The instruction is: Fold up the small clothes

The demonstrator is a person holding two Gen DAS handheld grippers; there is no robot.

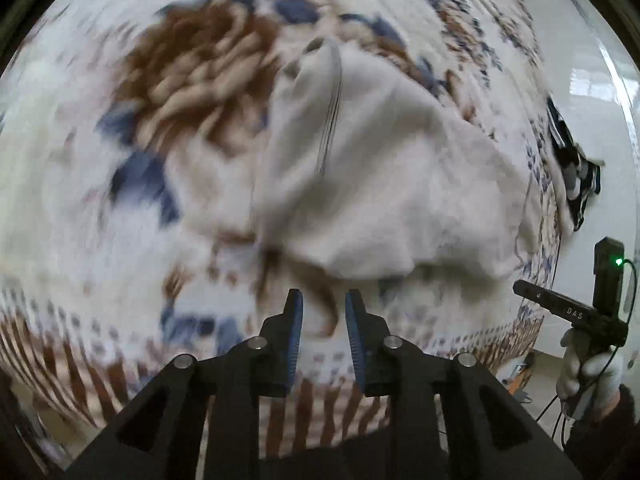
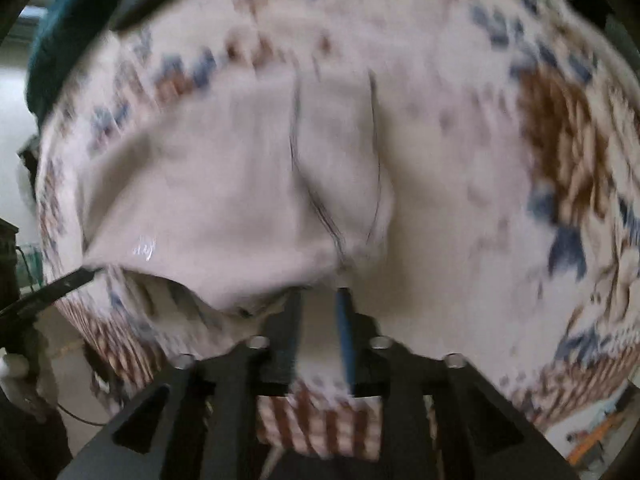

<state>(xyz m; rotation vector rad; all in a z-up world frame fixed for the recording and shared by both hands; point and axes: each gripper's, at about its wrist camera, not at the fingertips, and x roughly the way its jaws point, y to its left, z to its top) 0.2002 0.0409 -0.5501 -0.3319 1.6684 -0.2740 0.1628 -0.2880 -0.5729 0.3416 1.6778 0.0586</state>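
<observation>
A small off-white garment (image 1: 380, 168) lies rumpled on a patterned cloth (image 1: 192, 92) with brown and blue motifs. It also shows in the right wrist view (image 2: 240, 184), with dark seam lines down its middle. My left gripper (image 1: 323, 300) is open and empty, just short of the garment's near edge. My right gripper (image 2: 318, 296) is open with its fingertips at the garment's near hem; nothing is gripped. Both views are blurred by motion. The right gripper's body (image 1: 576, 312) shows at the right edge of the left wrist view.
The patterned cloth covers the whole work surface and hangs over its near edge with a brown striped border (image 2: 320, 424). A dark striped item (image 1: 572, 176) lies at the far right edge. White floor (image 1: 592, 40) lies beyond. A dark teal object (image 2: 68, 28) sits at the back left.
</observation>
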